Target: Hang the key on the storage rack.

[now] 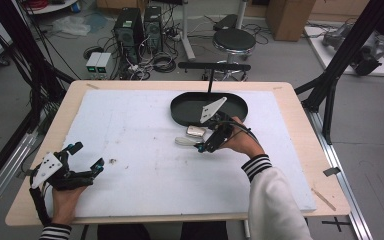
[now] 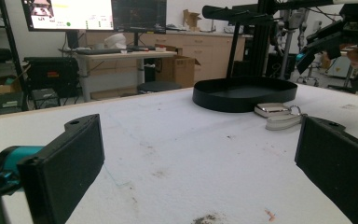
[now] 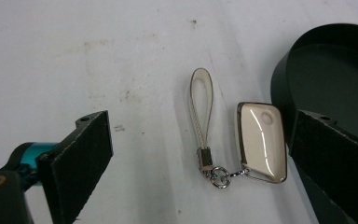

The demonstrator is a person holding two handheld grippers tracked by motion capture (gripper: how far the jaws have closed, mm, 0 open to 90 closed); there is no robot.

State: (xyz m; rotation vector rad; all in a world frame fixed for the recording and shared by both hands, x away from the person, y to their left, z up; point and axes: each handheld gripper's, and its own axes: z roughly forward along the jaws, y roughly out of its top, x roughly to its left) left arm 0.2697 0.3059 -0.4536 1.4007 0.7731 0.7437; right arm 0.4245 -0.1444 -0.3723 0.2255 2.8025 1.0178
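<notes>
A cream key fob with a chrome rim lies on the white mat, joined by a small ring to a white loop strap. It sits right beside the wall of a black oval tray. My right gripper hovers over them, open, with the fob and strap between its jaws and untouched. In the high view the fob lies just in front of the tray, under the right gripper. My left gripper rests open at the near left, nothing between its jaws.
A dark smudge marks the mat near the left gripper. The wooden table edges the white mat on all sides. Black frame posts stand at the corners. A stool and computer towers are on the floor behind.
</notes>
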